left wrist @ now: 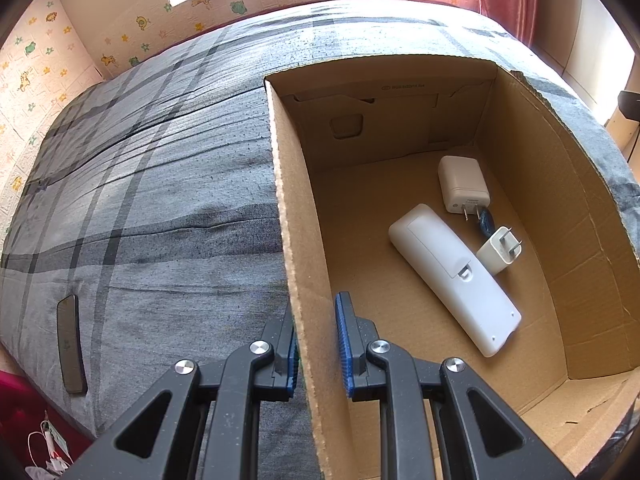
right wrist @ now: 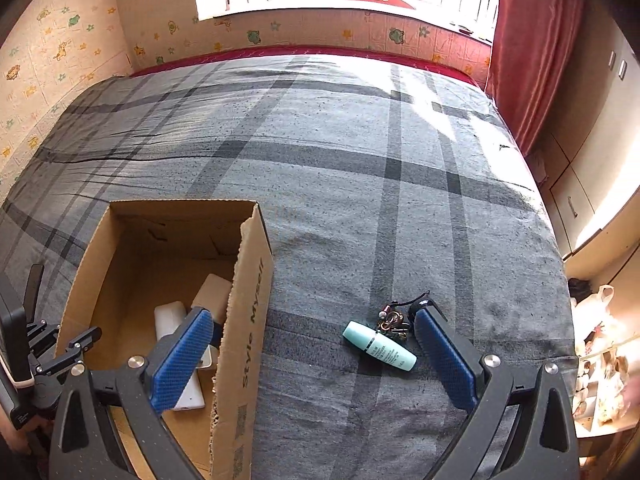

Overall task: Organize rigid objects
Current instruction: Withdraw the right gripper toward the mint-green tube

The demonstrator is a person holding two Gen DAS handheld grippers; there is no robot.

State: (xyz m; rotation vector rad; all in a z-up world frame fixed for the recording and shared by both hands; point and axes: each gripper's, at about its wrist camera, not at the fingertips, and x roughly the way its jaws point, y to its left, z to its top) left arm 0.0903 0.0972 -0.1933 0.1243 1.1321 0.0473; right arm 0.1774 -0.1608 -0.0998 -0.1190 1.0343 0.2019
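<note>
Looking through the left wrist view first, I see my left gripper [left wrist: 318,344] low in the centre of the frame, its blue pads straddling the cardboard box's [left wrist: 292,240] left wall: one pad outside, one inside, a narrow gap, and I can't tell whether they actually pinch the cardboard. Inside the box, right of centre, a white remote [left wrist: 454,276] lies face down on a diagonal, with a large white charger [left wrist: 462,188] above it and a small white plug [left wrist: 498,254] just beside its right edge. A dark phone [left wrist: 72,346] lies flat on the grey plaid bedspread [left wrist: 160,184] at the lower left. Switching to the right wrist view, my right gripper [right wrist: 312,356] is spread wide and holds nothing; its left pad hangs in front of the box's [right wrist: 248,320] opening at lower left, its right pad over the bedspread [right wrist: 360,160]. Between the pads, lower centre, a mint-green tube [right wrist: 378,346] lies on its side on the cover, with a small keychain charm [right wrist: 394,320] touching its upper right. White items show inside the box, partly hidden by my pad.
</note>
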